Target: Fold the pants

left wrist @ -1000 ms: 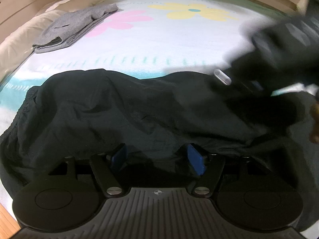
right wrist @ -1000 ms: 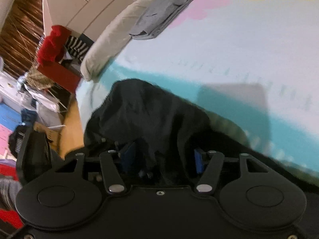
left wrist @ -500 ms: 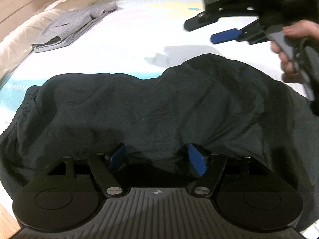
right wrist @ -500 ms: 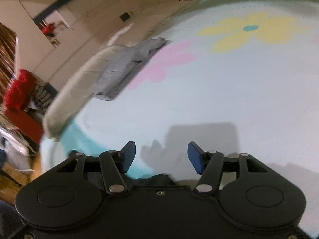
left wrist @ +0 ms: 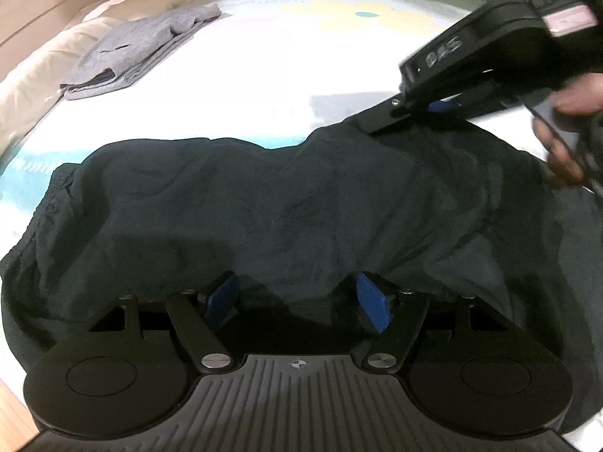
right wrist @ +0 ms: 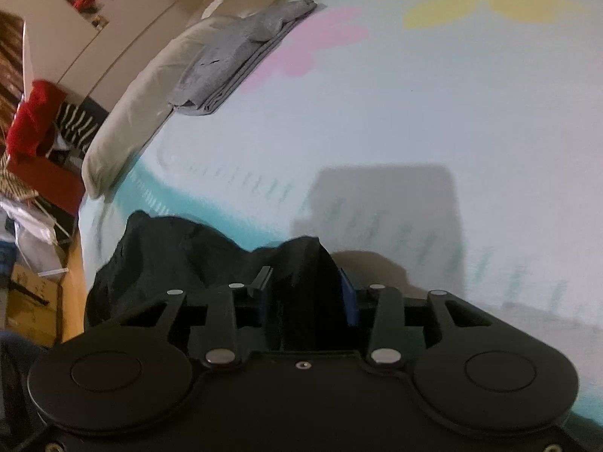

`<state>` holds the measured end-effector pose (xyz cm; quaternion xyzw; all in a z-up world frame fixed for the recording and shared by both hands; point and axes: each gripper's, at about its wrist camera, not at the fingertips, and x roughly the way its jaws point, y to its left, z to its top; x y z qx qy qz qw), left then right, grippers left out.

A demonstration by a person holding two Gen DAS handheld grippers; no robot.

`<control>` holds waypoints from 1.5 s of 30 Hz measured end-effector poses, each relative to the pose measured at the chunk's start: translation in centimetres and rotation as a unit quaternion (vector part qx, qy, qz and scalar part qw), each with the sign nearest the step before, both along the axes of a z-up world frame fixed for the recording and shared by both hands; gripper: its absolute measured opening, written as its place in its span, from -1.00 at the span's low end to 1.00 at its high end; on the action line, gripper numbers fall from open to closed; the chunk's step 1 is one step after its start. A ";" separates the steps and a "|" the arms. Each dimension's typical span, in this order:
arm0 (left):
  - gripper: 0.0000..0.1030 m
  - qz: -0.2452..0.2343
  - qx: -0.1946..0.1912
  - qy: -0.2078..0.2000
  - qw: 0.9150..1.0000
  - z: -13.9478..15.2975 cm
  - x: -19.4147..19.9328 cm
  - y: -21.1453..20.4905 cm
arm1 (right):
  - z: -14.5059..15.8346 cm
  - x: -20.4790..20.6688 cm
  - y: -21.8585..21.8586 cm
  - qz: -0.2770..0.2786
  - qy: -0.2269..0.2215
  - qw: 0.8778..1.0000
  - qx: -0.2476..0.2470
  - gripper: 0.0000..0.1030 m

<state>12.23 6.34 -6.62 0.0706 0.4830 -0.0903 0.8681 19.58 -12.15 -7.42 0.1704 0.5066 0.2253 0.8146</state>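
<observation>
Your right gripper (right wrist: 306, 293) is closing on a raised fold at the far edge of the black pants (left wrist: 301, 207), which stretch left to right across mid-frame, while your left gripper (left wrist: 297, 297) gapes unclenched at their near edge.

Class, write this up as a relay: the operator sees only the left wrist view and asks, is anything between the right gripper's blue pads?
Observer: Yes, a raised fold of the black pants sits between the right gripper as its jaws close.
Operator: What lies beyond the bed's left edge?
Observer: A red cloth on cluttered furniture.
Operator: Any print near the grey clothes?
Observer: A pink flower beside them.
</observation>
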 end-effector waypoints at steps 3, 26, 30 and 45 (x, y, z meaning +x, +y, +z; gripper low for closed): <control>0.35 -0.007 0.004 0.002 1.000 0.0 -0.1 -0.3 | 0.6 0.2 0.9 -0.001 -0.054 0.997 -0.050 -0.86; 0.34 -0.066 -0.005 -0.019 0.998 1.1 0.4 -3.0 | 5.6 -14.1 -9.2 -0.231 -0.085 0.941 -0.231 0.99; 0.34 -0.076 0.014 -0.008 0.997 -0.1 0.7 -4.1 | 3.9 -18.6 -13.7 -0.290 -0.005 0.928 -0.235 0.99; 0.68 -0.061 0.024 -0.007 0.998 -1.0 0.1 -4.1 | -0.1 -21.8 -17.7 -0.360 0.137 0.881 -0.275 1.00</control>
